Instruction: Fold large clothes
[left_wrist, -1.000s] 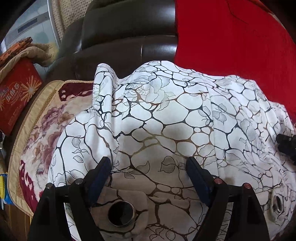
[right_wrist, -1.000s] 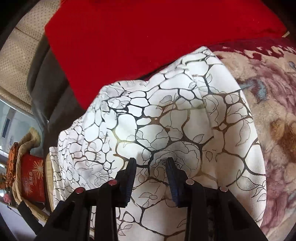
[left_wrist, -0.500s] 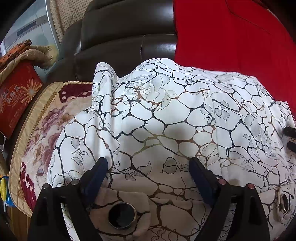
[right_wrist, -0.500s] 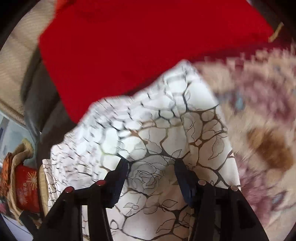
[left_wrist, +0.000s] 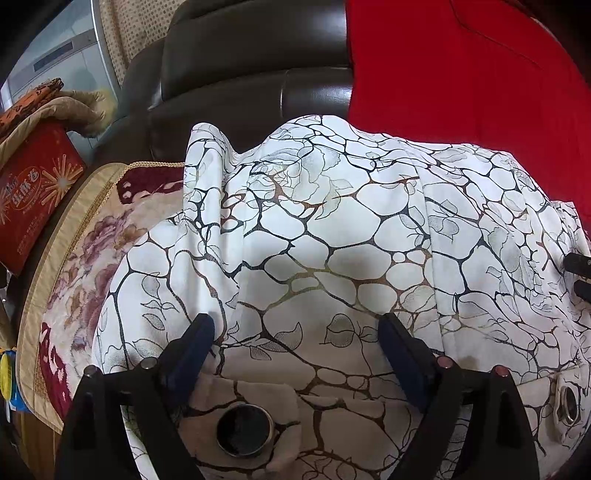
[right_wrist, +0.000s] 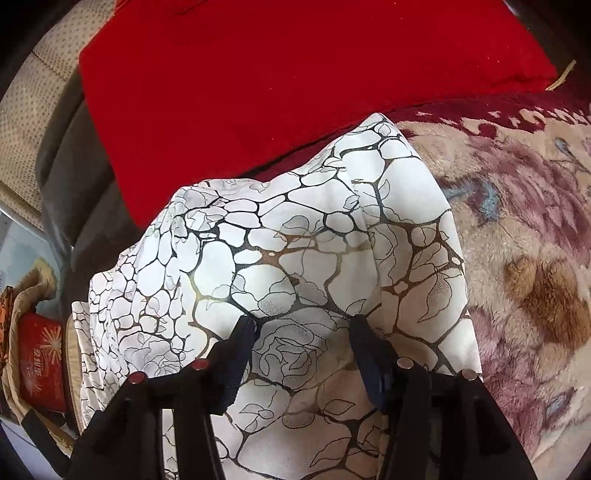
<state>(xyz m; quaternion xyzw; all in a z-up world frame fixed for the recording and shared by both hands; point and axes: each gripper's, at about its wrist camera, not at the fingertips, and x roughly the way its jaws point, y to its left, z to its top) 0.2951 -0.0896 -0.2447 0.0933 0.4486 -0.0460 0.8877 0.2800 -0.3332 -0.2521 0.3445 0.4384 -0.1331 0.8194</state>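
A large white cloth with a black and gold crackle print lies bunched in folds on the sofa seat. It has metal eyelets along its near edge. My left gripper is open wide just above it, its blue pads apart with only flat cloth below them. The right gripper is open over the right end of the same cloth, with a raised fold between its pads, which do not press on it. The black right fingers show at the left wrist view's right edge.
A red cloth covers the sofa back behind the white one. A floral plush blanket covers the seat on both sides. Dark leather sofa shows at the back left. A red box stands at far left.
The right jaws have spread apart and let go of the fold they pinched, and that view has tilted slightly. The left gripper has opened a little wider and stayed in place.
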